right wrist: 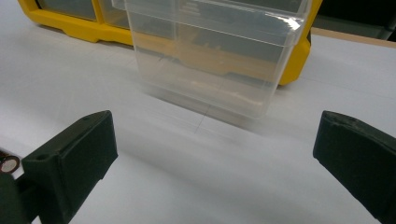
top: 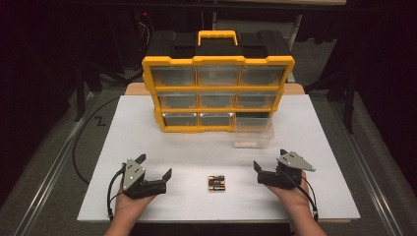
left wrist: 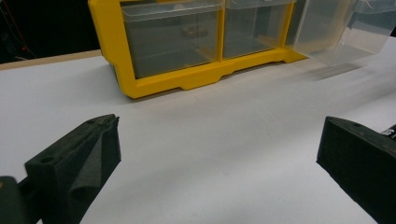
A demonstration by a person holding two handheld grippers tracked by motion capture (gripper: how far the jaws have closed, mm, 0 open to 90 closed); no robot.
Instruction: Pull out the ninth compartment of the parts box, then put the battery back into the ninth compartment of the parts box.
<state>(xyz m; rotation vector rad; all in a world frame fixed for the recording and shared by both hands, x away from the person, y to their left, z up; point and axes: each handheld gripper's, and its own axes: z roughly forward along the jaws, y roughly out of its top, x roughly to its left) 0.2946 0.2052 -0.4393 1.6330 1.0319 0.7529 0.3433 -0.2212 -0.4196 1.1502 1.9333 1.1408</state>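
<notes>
Dark room, white table (top: 147, 128), batteries (top: 216, 183) between left tool (top: 156, 166) and right tool (top: 269, 159), both spread

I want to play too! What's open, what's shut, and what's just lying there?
Left gripper: open, holding nothing.
Right gripper: open, holding nothing.
Batteries: lying flat on the table, between the grippers.
Clear drawer: pulled out of the organizer.
Organizer: upright, other drawers pushed in.

Both handheld grippers, the left gripper (top: 156, 166) and the right gripper (top: 269, 159), are chunky matte black with two blocky jaws each, and there's a small round hole near each jaw tip. Each one has a grey three-cornered plate on top dotted with small screws, plus a thin black cable looping off the near end. Forearms are bare, no sleeves.
</notes>
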